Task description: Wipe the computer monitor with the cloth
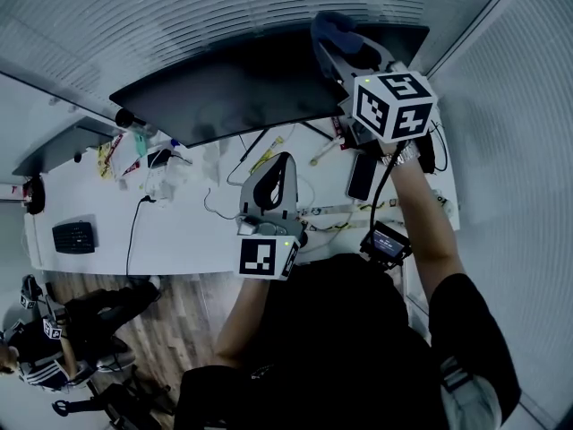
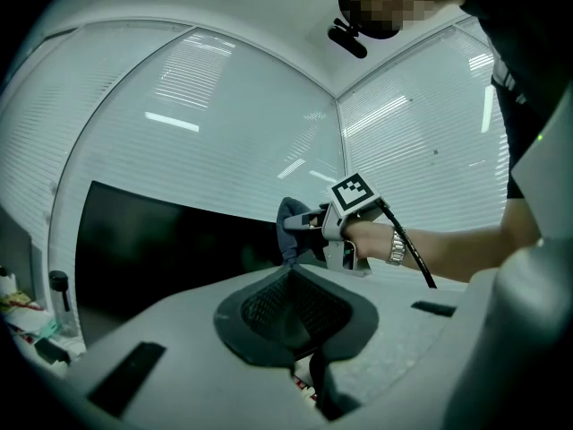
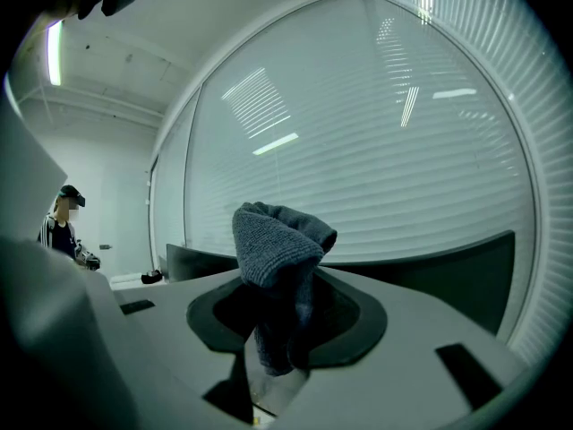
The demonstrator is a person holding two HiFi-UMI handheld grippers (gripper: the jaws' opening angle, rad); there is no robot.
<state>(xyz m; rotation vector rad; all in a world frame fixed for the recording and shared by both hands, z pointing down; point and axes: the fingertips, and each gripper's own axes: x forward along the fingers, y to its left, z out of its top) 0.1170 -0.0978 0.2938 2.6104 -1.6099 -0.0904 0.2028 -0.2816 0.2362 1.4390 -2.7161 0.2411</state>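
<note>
Right hand-held gripper (image 3: 279,330) clamped on cloth (image 3: 277,240) at monitor (image 1: 242,97) top edge, left hand-held gripper (image 2: 292,298) closed, empty, above counter (image 1: 179,231)

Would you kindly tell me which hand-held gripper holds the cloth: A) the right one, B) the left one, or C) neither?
A: the cloth is clamped in the right hand-held gripper, up by the monitor top edge; the left hand-held gripper holds nothing.

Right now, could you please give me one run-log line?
right gripper: shut on cloth | cloth: by monitor top edge | left gripper: shut, empty, above desk
</note>
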